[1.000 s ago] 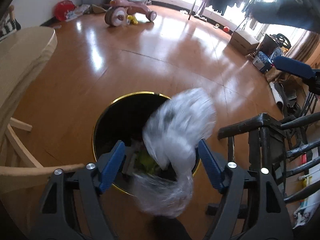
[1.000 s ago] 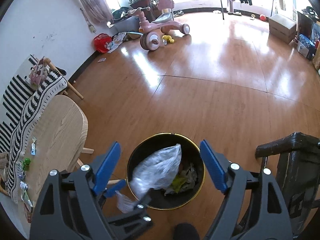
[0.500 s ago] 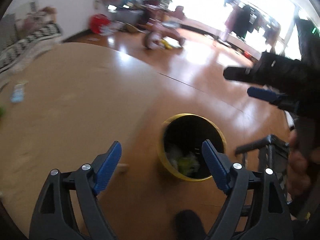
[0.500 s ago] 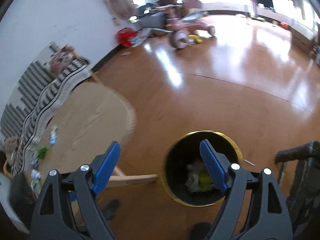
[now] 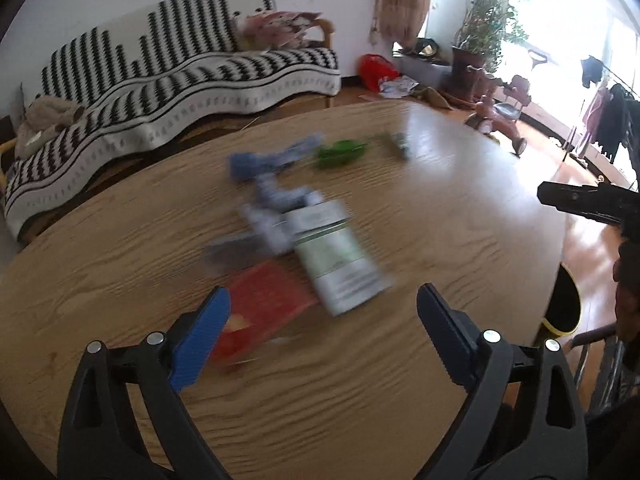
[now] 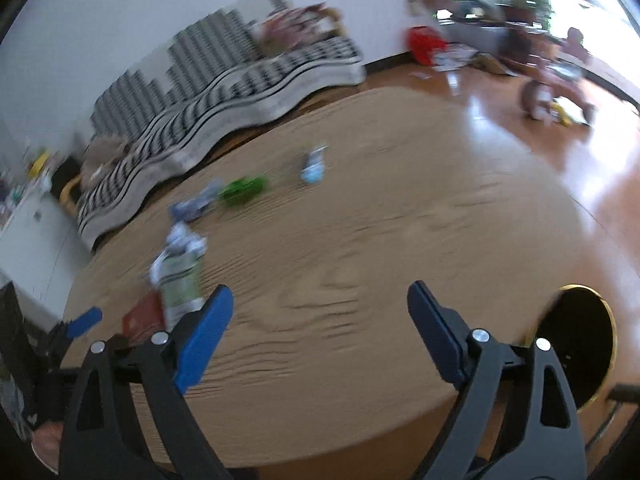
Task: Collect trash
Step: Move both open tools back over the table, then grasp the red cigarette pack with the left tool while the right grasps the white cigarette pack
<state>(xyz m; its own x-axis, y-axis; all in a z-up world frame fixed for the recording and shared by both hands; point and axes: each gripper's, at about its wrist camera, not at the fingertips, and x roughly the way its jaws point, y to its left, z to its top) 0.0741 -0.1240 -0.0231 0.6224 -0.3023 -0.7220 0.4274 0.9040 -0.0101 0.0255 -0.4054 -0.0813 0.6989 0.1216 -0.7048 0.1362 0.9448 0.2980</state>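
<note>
Blurred trash lies on the round wooden table: a red packet, a white and green packet, crumpled blue-white wrappers and a green wrapper. My left gripper hovers above the red and white packets, its jaws opening, nothing between them. My right gripper hangs over bare table, jaws opening and empty; the white and green packet and red packet lie to its left. The black bin with a gold rim stands on the floor at the table's right edge.
A sofa under a black and white striped blanket runs behind the table. A pink tricycle, a potted plant and a red bag stand on the floor beyond. A dark chair stands by the bin.
A clear plastic bag dropped into the bin from the left gripper. Both grippers then swung left from over the bin to above the table, where the scattered wrappers came into view.
</note>
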